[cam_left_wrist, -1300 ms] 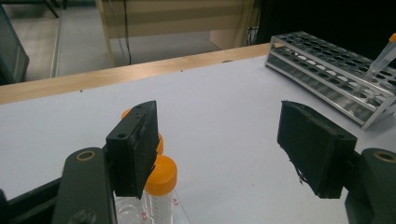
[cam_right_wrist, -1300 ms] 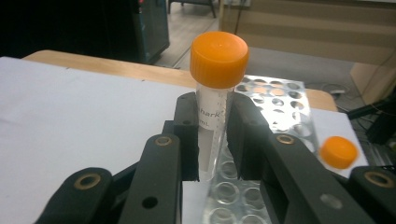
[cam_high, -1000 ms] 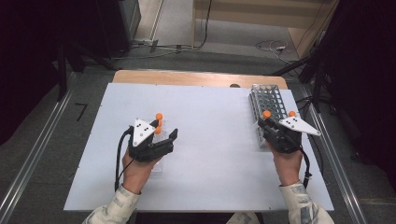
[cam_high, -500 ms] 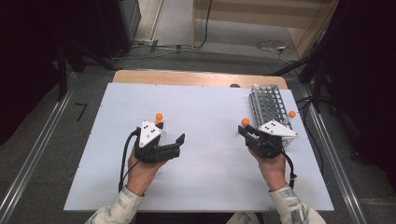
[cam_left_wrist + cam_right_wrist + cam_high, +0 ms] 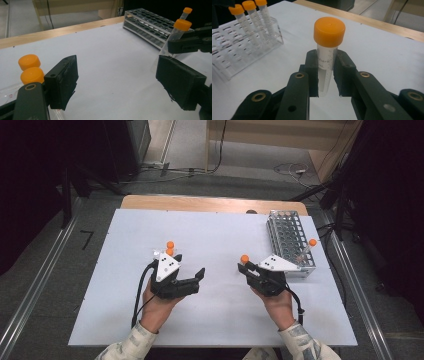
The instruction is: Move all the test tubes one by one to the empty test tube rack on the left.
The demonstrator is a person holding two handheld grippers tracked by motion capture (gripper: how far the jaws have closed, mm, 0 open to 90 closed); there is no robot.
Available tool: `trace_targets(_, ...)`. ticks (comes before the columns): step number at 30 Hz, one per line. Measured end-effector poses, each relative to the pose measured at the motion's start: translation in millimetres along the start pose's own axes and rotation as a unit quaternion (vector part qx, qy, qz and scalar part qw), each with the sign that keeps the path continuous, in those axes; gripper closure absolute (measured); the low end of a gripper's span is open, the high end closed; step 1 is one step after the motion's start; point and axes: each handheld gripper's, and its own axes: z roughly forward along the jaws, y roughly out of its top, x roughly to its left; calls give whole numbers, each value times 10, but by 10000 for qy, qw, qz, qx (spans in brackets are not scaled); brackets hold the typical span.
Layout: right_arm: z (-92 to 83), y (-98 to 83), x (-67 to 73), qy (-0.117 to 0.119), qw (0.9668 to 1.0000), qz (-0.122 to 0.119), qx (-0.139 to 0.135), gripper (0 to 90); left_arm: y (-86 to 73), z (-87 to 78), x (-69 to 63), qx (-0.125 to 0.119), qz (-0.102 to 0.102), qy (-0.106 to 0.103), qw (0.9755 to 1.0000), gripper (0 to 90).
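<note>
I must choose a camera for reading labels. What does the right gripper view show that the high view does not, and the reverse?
Right gripper view: print and scale marks on the held tube, clamped in the right gripper. High view: the metal rack with a second tube in it. Both: the held tube's orange cap and the white table.
</note>
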Motion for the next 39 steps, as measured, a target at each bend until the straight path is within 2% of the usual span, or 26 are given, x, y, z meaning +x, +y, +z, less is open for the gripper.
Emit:
trace_targets(9,79,-9,214,266,9995,-145,100,724,2,1,-64,-4,30,-94,10000,186)
trace_targets(21,187,-14,417,535,9980,-295,187,724,13,-7,-164,-36,110,-315,9994,217)
trace_targets(32,255,-13,616,756,9958,-453,240,724,-11,22,-251,34,229,-534,9983,302)
trace_targets(39,272,-20,701,878,9942,-545,304,724,-49,56,-286,69,291,-676,9973,427)
